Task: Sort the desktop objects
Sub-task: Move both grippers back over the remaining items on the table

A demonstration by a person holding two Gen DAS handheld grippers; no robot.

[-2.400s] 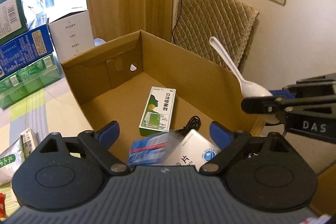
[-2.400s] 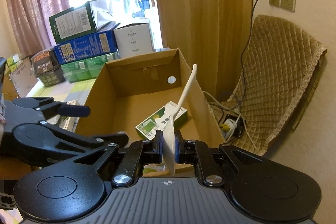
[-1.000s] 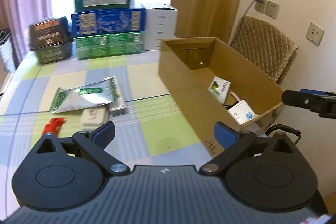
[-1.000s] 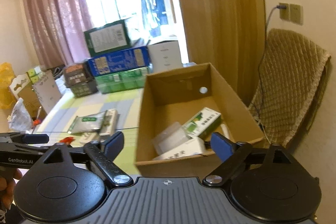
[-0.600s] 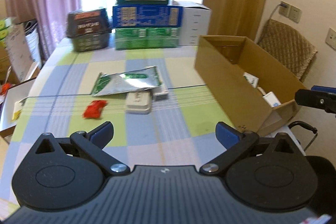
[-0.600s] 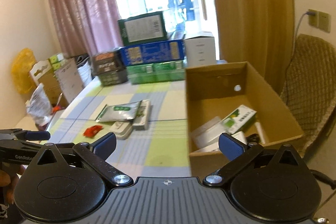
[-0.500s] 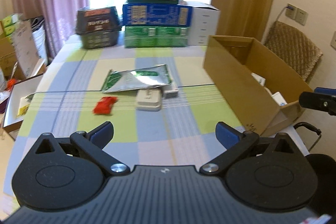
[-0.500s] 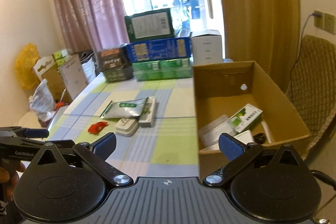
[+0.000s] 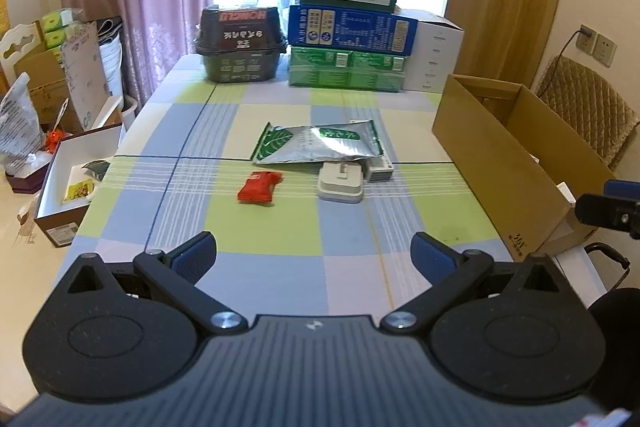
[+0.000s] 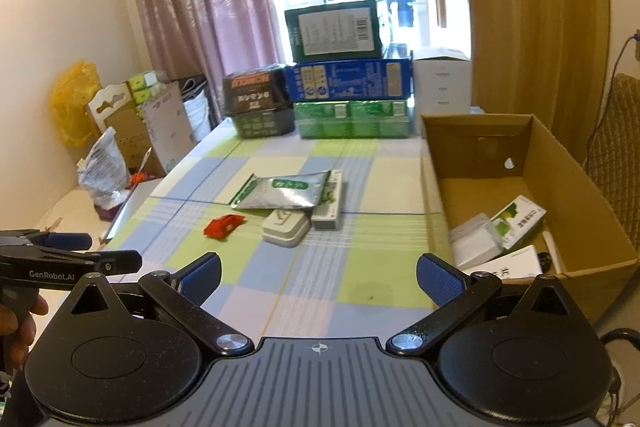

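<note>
Desktop objects are lying on the checked tablecloth [image 9: 280,227] well ahead of both sets of jaws. Nearest to the left gripper [image 9: 314,255], a red packet [image 9: 259,187] is sitting ahead and slightly left of the gap between its blue pads [image 9: 194,259]. A white flat case [image 9: 341,183] is resting ahead and a little right of that gap. A silver-green foil pouch [image 9: 320,143] is lying beyond both, overlapping the far edge of the case and a small white box [image 9: 380,169] tucked at its right end.

Both grippers are hanging above the near edge of the table with their jaws spread wide and gripping nothing. The right gripper [image 10: 318,277] is facing the same cluster; from it, the red packet [image 10: 222,225] is showing ahead and left.

To the right of both jaws, a brown cardboard box [image 10: 560,163] is standing open. It is holding a green-and-white carton [image 10: 520,221], a clear plastic pack [image 10: 474,239] and a white box with print [image 10: 512,265].

At the far end of the table, stacked cartons [image 9: 352,27] and a dark container [image 9: 240,43] are standing against the window. In the right wrist view, a hand [image 10: 16,323] is gripping the left gripper's handle at the left edge.
</note>
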